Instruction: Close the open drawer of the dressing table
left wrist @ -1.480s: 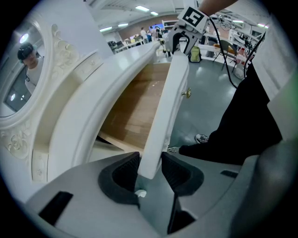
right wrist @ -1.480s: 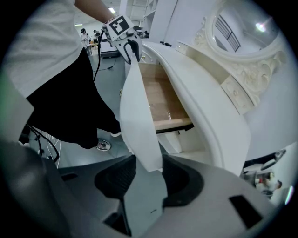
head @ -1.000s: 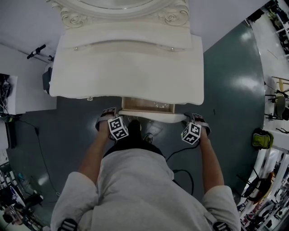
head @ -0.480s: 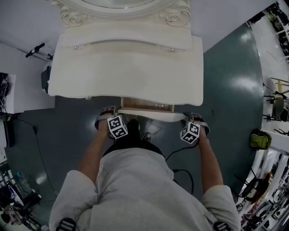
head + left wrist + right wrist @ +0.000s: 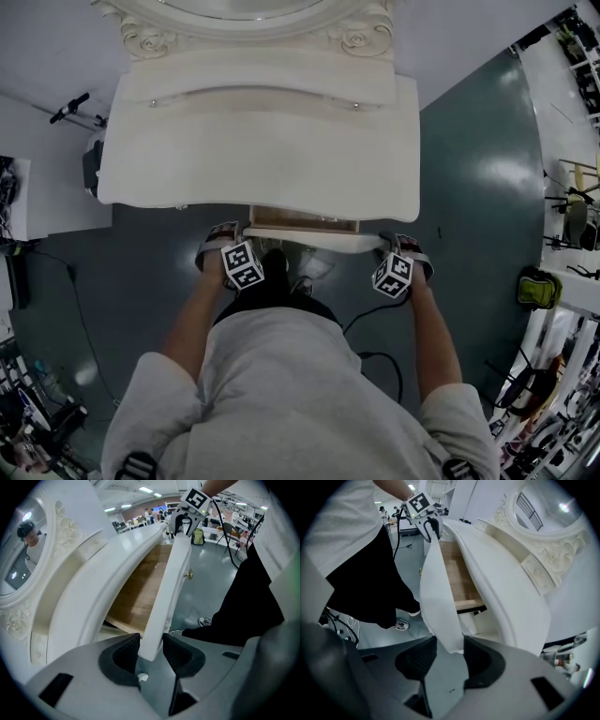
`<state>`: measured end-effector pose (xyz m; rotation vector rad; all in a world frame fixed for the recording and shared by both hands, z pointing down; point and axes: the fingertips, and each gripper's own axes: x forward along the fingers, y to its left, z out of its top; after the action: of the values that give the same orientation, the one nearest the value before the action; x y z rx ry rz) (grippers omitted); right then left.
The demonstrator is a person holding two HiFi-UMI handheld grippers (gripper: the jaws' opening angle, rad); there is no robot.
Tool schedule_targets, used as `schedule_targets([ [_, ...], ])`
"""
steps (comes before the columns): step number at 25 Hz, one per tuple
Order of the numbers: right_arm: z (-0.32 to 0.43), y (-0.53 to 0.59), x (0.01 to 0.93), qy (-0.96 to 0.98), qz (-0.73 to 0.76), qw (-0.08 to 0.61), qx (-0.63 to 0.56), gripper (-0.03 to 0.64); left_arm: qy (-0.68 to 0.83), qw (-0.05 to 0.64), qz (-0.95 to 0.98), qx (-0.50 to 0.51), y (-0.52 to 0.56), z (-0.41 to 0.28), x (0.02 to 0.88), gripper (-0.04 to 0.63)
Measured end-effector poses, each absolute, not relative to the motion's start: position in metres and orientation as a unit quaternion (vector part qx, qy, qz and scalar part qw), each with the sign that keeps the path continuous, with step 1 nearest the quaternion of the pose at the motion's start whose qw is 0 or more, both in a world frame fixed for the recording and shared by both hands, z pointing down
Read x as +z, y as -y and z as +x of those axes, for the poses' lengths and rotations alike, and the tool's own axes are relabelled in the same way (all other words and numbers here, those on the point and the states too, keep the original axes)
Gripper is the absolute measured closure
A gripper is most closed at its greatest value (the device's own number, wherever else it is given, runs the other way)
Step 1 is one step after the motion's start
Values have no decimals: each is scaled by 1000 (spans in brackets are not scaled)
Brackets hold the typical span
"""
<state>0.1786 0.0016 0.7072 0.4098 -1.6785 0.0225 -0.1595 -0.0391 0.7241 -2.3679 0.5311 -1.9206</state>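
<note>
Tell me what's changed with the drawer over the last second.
The drawer front slid a little further in toward the dressing table, so less of its wooden inside shows. The left claw and right claw moved in with it. Each stays clamped on an end of the front.

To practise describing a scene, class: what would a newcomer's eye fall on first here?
The big white dressing table with its carved mirror frame fills the top of the head view. Below its edge the drawer front stands slightly out, wood showing behind it, and the left gripper and right gripper each clamp one end of it.
</note>
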Motion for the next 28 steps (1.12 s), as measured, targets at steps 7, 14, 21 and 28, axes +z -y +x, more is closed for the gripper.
schedule_targets([
  [7,180,4,708,735,186,652,16,434,-161,15,-767,-621,44,-156,722,443],
  [14,181,10,709,726,188,661,20,434,-154,21,-772,-617,49,-156,721,445],
  [21,180,14,709,724,188,663,22,434,-147,20,-771,-620,52,-157,721,446],
  [28,182,13,708,738,200,645,6,434,-166,11,-758,-630,53,-154,722,445],
])
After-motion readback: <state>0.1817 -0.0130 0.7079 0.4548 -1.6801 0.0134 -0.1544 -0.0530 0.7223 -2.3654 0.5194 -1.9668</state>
